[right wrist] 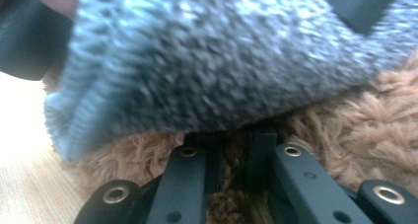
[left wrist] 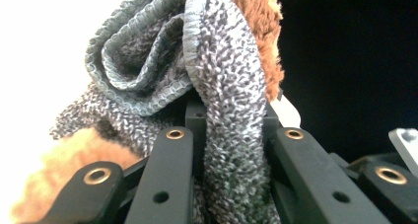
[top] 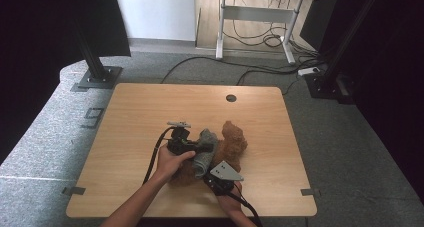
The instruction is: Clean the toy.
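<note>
A brown plush toy (top: 232,146) lies on the wooden table (top: 135,117), with a grey knitted garment (top: 206,152) draped across its middle. My left gripper (top: 200,148) reaches in from the left and is shut on a fold of the grey knit (left wrist: 231,135); brown fur (left wrist: 261,21) shows behind that fold. My right gripper (top: 216,179) sits at the toy's near side under its grey three-cornered plate. In the right gripper view its jaws stand close together with brown fur (right wrist: 231,184) pinched between them, and the grey knit (right wrist: 212,66) hangs just above.
A round cable hole (top: 230,98) sits near the table's far edge. Black stand posts (top: 92,62) rise at the far left and far right on grey carpet. A white-legged desk (top: 260,12) with loose cables stands beyond.
</note>
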`<act>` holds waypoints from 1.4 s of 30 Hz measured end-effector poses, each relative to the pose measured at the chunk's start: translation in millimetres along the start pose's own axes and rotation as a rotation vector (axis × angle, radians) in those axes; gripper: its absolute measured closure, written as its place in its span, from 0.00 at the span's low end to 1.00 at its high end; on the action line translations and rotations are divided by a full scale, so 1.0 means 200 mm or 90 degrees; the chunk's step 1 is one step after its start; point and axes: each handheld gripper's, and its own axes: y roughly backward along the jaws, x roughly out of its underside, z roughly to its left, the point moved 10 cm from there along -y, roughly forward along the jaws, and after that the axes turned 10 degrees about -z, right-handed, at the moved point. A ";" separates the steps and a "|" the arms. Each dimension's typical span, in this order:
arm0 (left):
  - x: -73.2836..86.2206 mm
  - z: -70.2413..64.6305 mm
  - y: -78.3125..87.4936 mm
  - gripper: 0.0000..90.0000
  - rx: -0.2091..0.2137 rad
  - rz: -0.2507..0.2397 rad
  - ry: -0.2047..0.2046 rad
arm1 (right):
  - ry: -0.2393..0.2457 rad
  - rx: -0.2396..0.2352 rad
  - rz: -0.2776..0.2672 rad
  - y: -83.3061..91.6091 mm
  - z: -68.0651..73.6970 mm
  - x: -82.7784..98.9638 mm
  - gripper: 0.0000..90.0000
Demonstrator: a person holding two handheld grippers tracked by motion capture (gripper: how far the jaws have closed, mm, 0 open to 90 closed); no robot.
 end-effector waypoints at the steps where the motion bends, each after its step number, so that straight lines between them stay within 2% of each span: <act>1: 0.00 0.00 0.01 0.85 -0.002 -0.001 -0.003 | 0.000 0.001 0.000 0.00 0.00 0.00 0.90; 4: 0.01 0.01 0.04 0.85 -0.007 -0.006 -0.011 | 0.001 0.004 -0.001 0.00 0.00 0.00 0.90; 8: 0.00 0.02 0.09 0.85 -0.010 -0.025 -0.006 | -0.001 0.006 -0.002 0.00 0.00 0.00 0.90; 13: 0.02 0.06 0.23 0.85 -0.022 -0.060 -0.001 | -0.001 0.008 -0.004 0.01 0.00 0.01 0.90; 16: 0.06 0.14 0.35 0.85 -0.048 -0.071 0.014 | -0.004 0.009 -0.006 0.01 0.00 0.01 0.90; 18: 0.10 0.21 0.43 0.85 -0.076 -0.069 0.021 | -0.003 0.011 -0.008 0.01 0.00 0.01 0.90; 23: 0.21 0.35 0.57 0.85 -0.094 -0.079 0.076 | -0.009 0.015 -0.011 0.00 -0.01 0.00 0.90; 25: 0.25 0.37 0.60 0.85 -0.099 -0.080 0.084 | -0.009 0.016 -0.012 0.00 -0.01 0.00 0.90; 28: 0.29 0.39 0.62 0.85 -0.103 -0.067 0.084 | -0.009 0.016 -0.013 0.00 -0.01 0.00 0.90; 32: 0.32 0.43 0.65 0.85 -0.136 -0.050 0.059 | -0.009 0.016 -0.014 0.00 -0.01 0.00 0.90; 33: 0.32 0.43 0.66 0.85 -0.139 -0.051 0.059 | -0.009 0.017 -0.015 0.00 -0.01 0.00 0.90; 37: 0.34 0.38 0.63 0.84 -0.115 -0.036 0.059 | -0.010 0.021 -0.019 0.01 -0.01 0.00 0.90; 40: 0.35 0.34 0.60 0.84 -0.123 -0.019 0.029 | -0.003 0.026 -0.023 0.02 0.00 0.01 0.90; 42: 0.36 0.34 0.59 0.84 -0.121 -0.018 0.029 | -0.009 0.023 -0.021 0.04 0.01 0.02 0.89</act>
